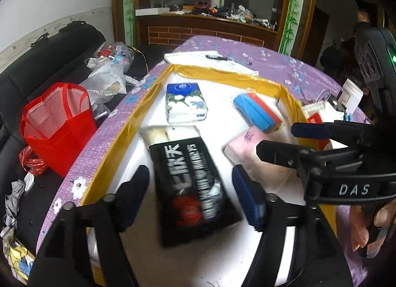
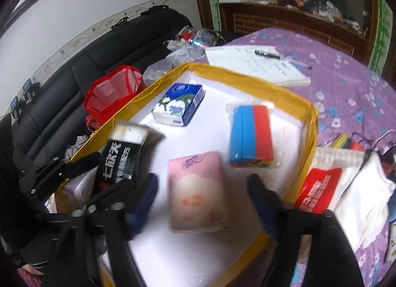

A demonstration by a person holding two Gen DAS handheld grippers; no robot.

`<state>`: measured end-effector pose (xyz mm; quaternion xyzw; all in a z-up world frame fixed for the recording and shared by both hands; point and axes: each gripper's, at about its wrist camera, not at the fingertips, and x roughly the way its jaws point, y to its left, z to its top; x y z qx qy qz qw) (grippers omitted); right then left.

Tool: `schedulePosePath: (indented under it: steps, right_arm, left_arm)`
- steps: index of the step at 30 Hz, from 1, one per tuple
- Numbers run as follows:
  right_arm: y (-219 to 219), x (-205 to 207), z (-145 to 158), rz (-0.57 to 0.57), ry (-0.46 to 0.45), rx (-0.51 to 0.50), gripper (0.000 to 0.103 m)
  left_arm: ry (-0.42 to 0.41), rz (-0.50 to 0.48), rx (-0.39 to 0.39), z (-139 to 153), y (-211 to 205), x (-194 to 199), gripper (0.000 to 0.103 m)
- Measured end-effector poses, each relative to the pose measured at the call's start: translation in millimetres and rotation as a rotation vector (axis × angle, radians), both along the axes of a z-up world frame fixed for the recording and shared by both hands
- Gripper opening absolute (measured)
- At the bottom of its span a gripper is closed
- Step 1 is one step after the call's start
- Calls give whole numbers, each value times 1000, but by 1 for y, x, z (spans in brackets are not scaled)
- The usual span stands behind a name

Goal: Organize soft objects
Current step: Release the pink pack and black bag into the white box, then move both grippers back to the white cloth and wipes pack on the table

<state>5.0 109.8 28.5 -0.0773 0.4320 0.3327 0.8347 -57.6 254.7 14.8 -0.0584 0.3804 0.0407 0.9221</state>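
A white board with a yellow taped border (image 1: 138, 111) (image 2: 309, 123) lies on the purple cloth. On it are a black pack with white lettering (image 1: 190, 183) (image 2: 123, 158), a pink tissue pack (image 1: 250, 153) (image 2: 198, 188), a blue-and-white tissue pack (image 1: 185, 102) (image 2: 179, 104), and a blue-and-red bagged pack (image 1: 258, 111) (image 2: 251, 133). My left gripper (image 1: 190, 198) is open, its jaws either side of the black pack. My right gripper (image 2: 201, 193) is open around the pink pack; it also shows in the left wrist view (image 1: 274, 141).
A notepad with a pen (image 2: 257, 64) lies behind the board. A red-labelled pack (image 2: 319, 193) and white cloth (image 2: 363, 198) lie to the right. A red bag (image 1: 57, 123), plastic bags (image 1: 109, 74) and a black sofa (image 2: 99, 49) are left of the table.
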Motion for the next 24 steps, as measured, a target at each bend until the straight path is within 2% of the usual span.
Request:
schedulePosePath:
  steps: [4,9,17,19,24]
  right_arm:
    - [-6,-3,10,10,-10,32,83]
    - [-40,9,25,-33,12,126,83]
    - [-119,74,13,-256,19,33,83]
    - [-129,84,4,-266,48,3,79]
    - [-125,75,-7,-207,57,-48,60]
  left_arm:
    - [-18,4,28,10,-4,-5,70]
    - [-46,-20,58,21,-18,-11,70]
    - [-84,-84,94,34,-50,-15,70]
    - [-88,-101,98,36,-58,-16,70]
    - [-81,-145,94,37,-78,-16,70]
